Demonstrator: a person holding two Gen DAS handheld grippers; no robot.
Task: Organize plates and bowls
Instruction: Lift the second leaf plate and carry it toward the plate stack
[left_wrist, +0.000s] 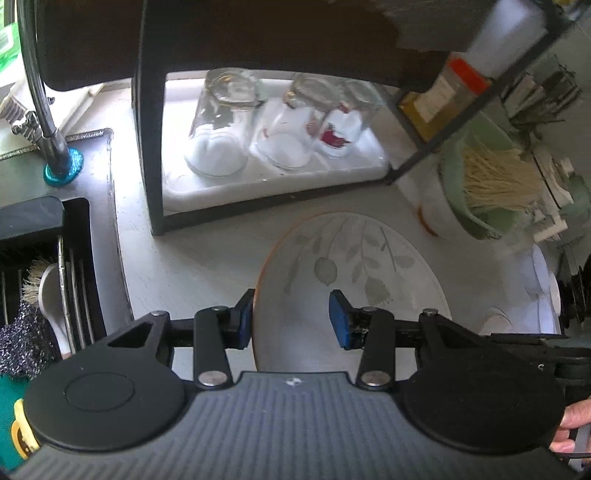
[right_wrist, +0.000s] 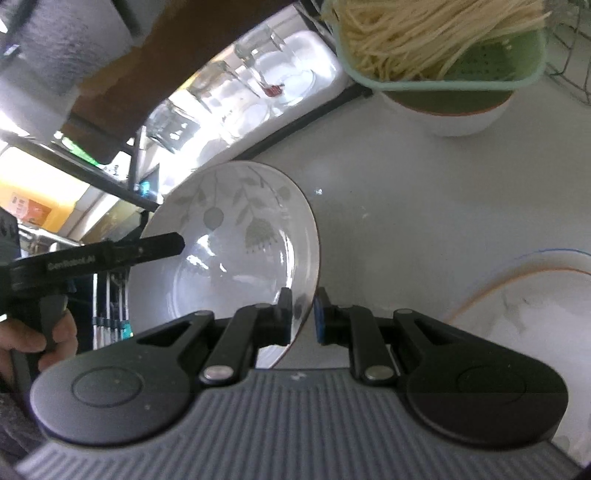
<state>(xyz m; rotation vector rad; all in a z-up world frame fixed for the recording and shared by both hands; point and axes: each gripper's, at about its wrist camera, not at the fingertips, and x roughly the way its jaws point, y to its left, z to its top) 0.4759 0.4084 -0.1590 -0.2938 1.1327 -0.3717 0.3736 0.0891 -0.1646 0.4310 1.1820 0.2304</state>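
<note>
A deep white plate (left_wrist: 351, 258) with a grey leaf pattern and a thin orange rim hangs tilted above the counter, held from two sides. My left gripper (left_wrist: 291, 310) straddles its left rim, one pad outside the edge and the other on the inner wall. In the right wrist view the same plate (right_wrist: 229, 240) stands on edge, and my right gripper (right_wrist: 303, 314) is shut on its near rim. One left finger (right_wrist: 162, 245) lies across the plate's far side. A stack of plates (right_wrist: 517, 314) with orange and blue rims lies at the right.
A black rack (left_wrist: 147, 147) holds upturned glasses (left_wrist: 221, 122) on a white tray. A green colander of noodles (right_wrist: 443, 48) sits on a white bowl (right_wrist: 461, 114). A faucet (left_wrist: 40, 103) and a sink basket (left_wrist: 44, 240) are at the left. A person's hand (right_wrist: 33, 339) grips the left handle.
</note>
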